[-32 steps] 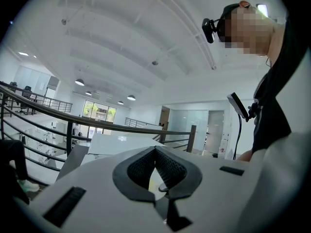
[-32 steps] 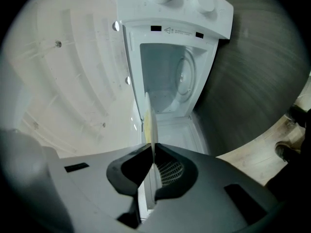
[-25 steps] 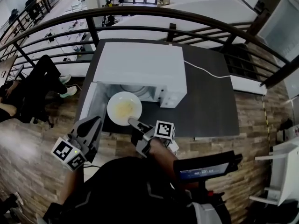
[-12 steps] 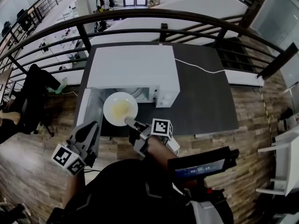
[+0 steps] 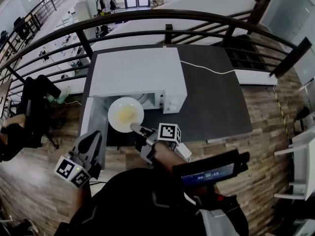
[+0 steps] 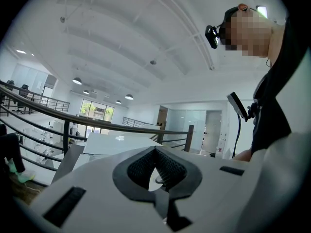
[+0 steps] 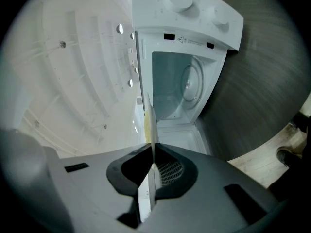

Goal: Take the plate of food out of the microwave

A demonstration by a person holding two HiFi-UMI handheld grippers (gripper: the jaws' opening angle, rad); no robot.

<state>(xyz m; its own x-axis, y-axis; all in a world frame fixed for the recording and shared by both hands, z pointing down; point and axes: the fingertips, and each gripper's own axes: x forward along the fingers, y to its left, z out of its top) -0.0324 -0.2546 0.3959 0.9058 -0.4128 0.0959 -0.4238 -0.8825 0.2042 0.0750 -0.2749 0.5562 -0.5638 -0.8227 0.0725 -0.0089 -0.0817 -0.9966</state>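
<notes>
A white plate with yellow food hangs just in front of the open white microwave. It sits above the table's front edge. My right gripper is shut on the plate's near rim. In the right gripper view the plate shows edge-on between the closed jaws of that gripper, with the empty microwave cavity behind it. My left gripper hangs shut and empty at the lower left, beside the open microwave door. The left gripper points over the microwave's top.
The microwave stands on a dark table; its white cable runs off to the back right. A dark metal railing curves behind the table. Wooden floor lies in front and to the right. A person's legs show at the left.
The head view has shifted a little. The plate stays held in my right gripper at the microwave's opening, and the left gripper has kept its place.
</notes>
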